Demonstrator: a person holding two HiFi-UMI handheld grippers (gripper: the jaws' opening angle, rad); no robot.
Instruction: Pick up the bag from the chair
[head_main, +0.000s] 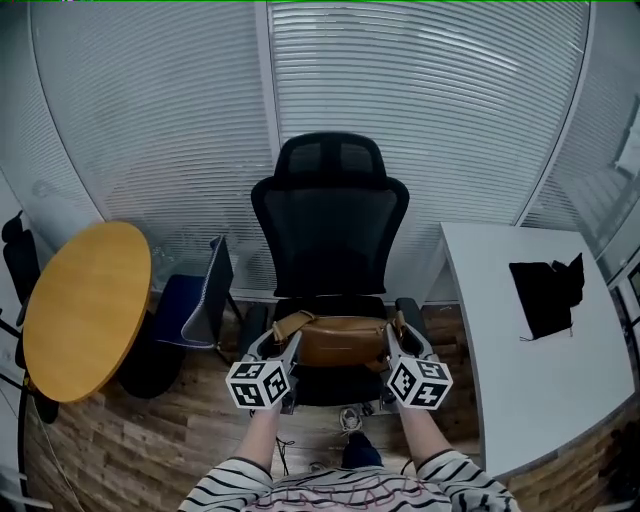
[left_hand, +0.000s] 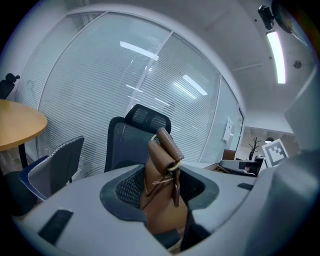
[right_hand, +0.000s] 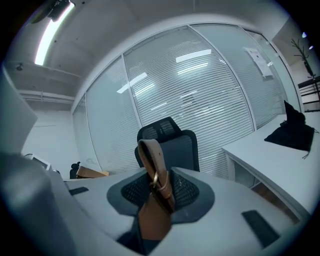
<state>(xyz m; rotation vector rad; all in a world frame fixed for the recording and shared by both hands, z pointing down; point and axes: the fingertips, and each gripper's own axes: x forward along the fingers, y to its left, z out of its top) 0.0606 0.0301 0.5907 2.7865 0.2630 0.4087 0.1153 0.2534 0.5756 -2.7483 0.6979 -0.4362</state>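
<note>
A brown leather bag (head_main: 342, 340) is held at both ends in front of a black mesh office chair (head_main: 330, 215), over the front of its seat; it cannot be told from the head view whether the underside is clear of the cushion. The left gripper (head_main: 283, 338) is clamped on the bag's left end and the right gripper (head_main: 393, 336) on its right end, so that the bag spans the gap between them. In the left gripper view the jaws are seen partly closed with the brown leather pinched between them, and a folded strap end (left_hand: 167, 144) with a metal ring (left_hand: 173, 167) stands up above the grip. In the right gripper view the jaws are likewise narrowed on the leather, with a tan strap (right_hand: 150, 156) looped upward from between the pads. Both grippers are pointed towards the chair's backrest, which is seen upright behind the bag in each gripper view. Striped sleeves (head_main: 450, 475) are visible at the bottom edge of the head view. A round wooden table (head_main: 85, 305) stands to the left, with a blue side chair (head_main: 195, 305) just beside it. A white desk (head_main: 520, 390) stands to the right, and a black cloth (head_main: 548, 293) lies on it. The scene is backed by a glass wall with white blinds (head_main: 420, 110).
</note>
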